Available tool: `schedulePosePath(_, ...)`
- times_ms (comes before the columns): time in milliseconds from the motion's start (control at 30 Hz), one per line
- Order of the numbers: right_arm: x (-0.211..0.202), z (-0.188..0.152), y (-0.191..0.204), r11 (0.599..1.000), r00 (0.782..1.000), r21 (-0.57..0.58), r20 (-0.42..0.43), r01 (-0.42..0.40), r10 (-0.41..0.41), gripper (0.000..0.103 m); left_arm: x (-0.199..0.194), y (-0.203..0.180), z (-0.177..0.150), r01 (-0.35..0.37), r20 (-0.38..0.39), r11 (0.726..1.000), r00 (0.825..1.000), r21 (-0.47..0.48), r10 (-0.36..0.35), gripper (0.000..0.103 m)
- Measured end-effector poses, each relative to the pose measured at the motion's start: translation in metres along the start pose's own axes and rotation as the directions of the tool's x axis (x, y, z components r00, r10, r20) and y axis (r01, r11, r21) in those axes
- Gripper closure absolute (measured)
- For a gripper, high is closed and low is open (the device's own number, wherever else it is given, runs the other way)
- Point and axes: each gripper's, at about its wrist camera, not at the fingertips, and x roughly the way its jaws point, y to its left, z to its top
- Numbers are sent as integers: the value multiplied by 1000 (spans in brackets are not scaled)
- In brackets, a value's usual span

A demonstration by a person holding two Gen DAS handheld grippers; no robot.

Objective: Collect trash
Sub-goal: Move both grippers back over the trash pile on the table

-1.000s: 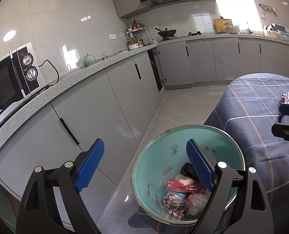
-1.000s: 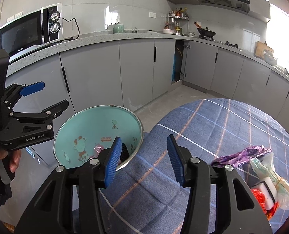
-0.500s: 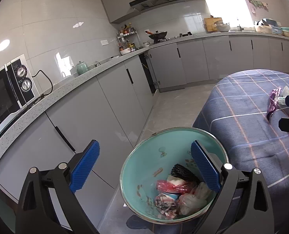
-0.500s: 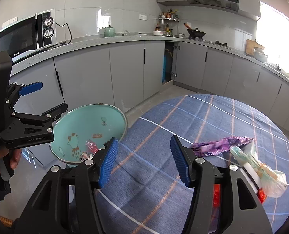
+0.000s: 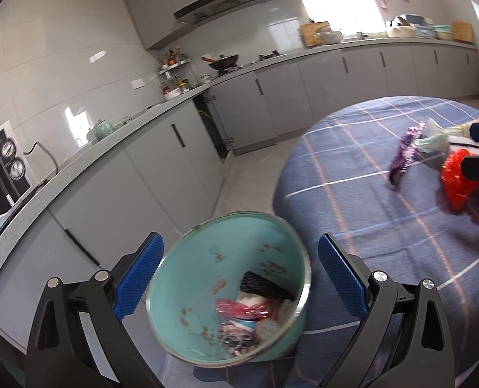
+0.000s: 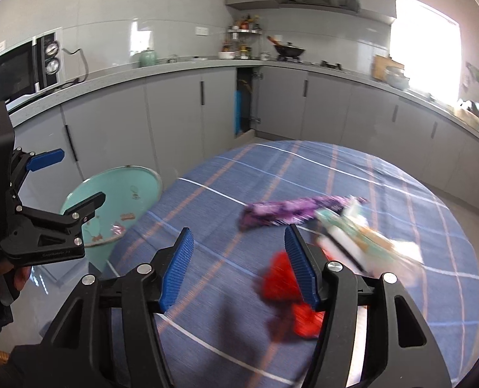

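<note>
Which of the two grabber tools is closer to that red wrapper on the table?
The right. The right gripper is open with the red wrapper just beyond its right finger. The left gripper is open over the teal bin, off the table's edge.

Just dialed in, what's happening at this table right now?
A person is clearing trash off the blue plaid tablecloth. The left hand-held gripper hangs open over the teal bin, which already holds wrappers. The right hand-held gripper, jaws just opening and empty, faces the red wrapper, purple wrapper and white packaging left on the table.
</note>
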Motion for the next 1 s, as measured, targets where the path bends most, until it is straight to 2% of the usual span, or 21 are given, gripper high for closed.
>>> schedulePosePath(233, -21, -23, -45, 992, 994, 67, -25, 111, -110, 42, -8, -42, 9, 56, 17, 997, 998, 48, -57, 8)
schedulePosePath(433, -29, -56, -80, 968, 973, 129, -109, 215, -201, 42, -12, -71, 19, 97, 31, 993, 995, 65, -99, 8)
schedulePosePath(667, -23, -85, -91, 953, 960, 169, -166, 252, -225, 42, -9, -101, 28, 112, 34, 992, 993, 62, -114, 7)
schedulePosePath(800, -14, -91, -89, 955, 963, 195, -195, 224, -186, 43, -5, -106, 29, 109, 23, 993, 994, 50, -111, 7)
schedulePosePath(900, -9, -95, -88, 957, 967, 227, -218, 180, -131, 53, -5, -109, 28, 112, 22, 992, 993, 55, -113, 7)
schedulePosePath(967, -11, -96, -84, 963, 973, 229, -212, 140, -91, 77, -6, -109, 28, 116, 22, 992, 993, 54, -118, 7)
schedulePosePath(1000, -13, -95, -81, 965, 974, 226, -210, 135, -87, 79, -6, -109, 29, 119, 23, 992, 992, 52, -120, 7)
